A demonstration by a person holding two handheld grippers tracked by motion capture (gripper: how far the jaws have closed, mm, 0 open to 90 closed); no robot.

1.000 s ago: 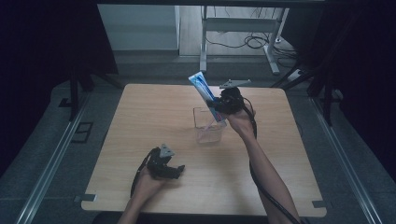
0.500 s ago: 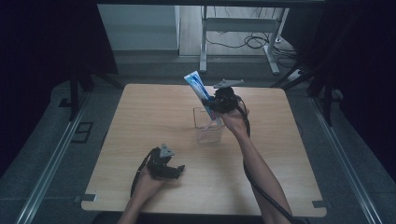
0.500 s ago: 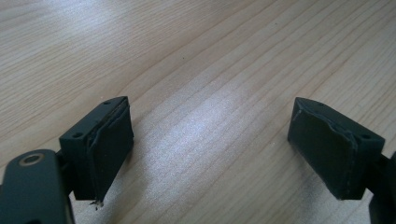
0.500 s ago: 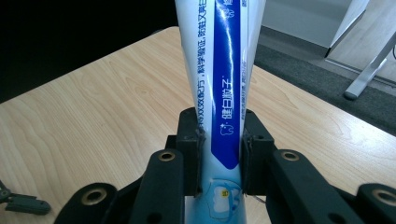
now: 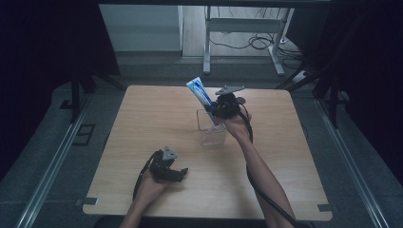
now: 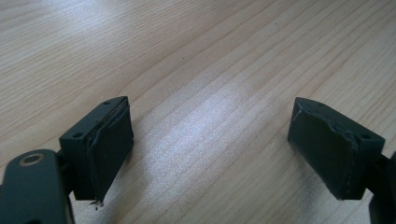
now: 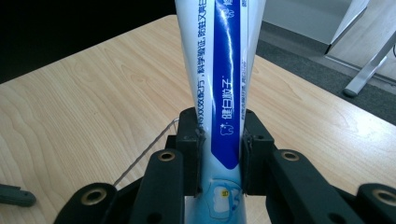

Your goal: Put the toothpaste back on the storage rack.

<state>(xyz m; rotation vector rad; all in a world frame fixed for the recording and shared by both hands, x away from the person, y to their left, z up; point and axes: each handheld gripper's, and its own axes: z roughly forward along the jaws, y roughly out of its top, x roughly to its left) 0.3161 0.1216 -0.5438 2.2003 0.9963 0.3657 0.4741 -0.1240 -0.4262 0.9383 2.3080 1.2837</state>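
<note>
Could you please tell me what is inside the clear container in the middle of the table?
The lower end of the toothpaste tube, held by the right claw, reaches into the clear container. The claw covers how deep it goes.

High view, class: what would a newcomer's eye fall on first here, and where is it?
The blue-and-white tube stands out, slanting up near the table's far middle, clamped in the right gripper over a clear container. The right gripper view shows the tube pinched between both jaws. Near the front edge, the left gripper rests open on bare wood.
</note>
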